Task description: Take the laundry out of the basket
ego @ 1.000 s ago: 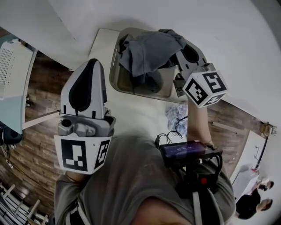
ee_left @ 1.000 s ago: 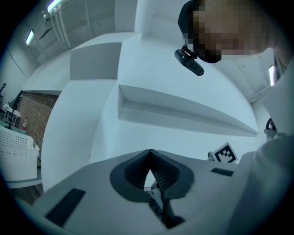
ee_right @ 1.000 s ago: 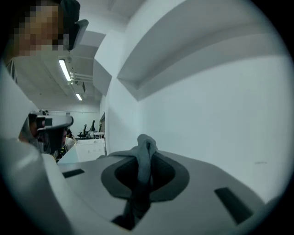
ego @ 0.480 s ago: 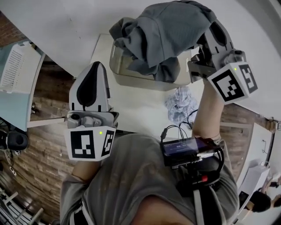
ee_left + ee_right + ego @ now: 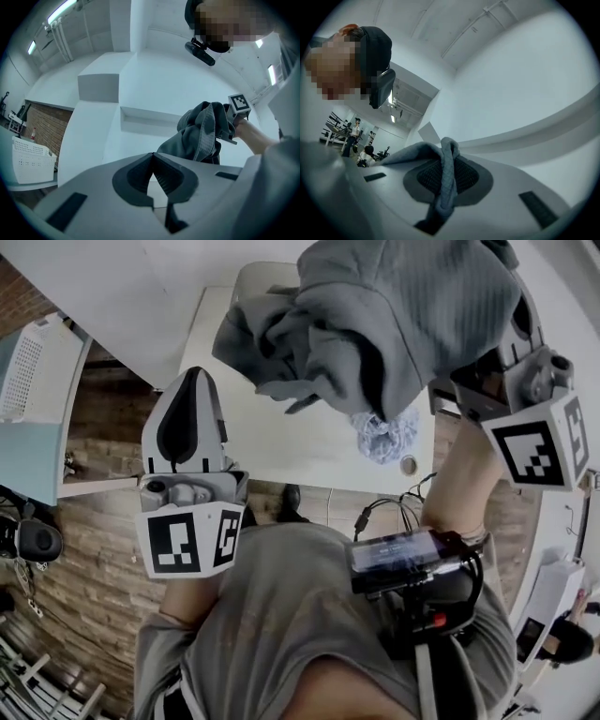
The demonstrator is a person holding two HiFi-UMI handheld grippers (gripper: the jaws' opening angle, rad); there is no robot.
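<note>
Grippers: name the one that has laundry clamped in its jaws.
The right gripper: its jaws pinch a fold of the grey garment. The left gripper is shut with nothing between its jaws.

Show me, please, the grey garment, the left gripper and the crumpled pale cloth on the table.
grey garment (image 5: 403, 324), head view: middle of the hanging bundle.
left gripper (image 5: 152, 155), left gripper view: where its closed jaw tips meet.
crumpled pale cloth (image 5: 382, 440), head view: its middle, just below the garment.
</note>
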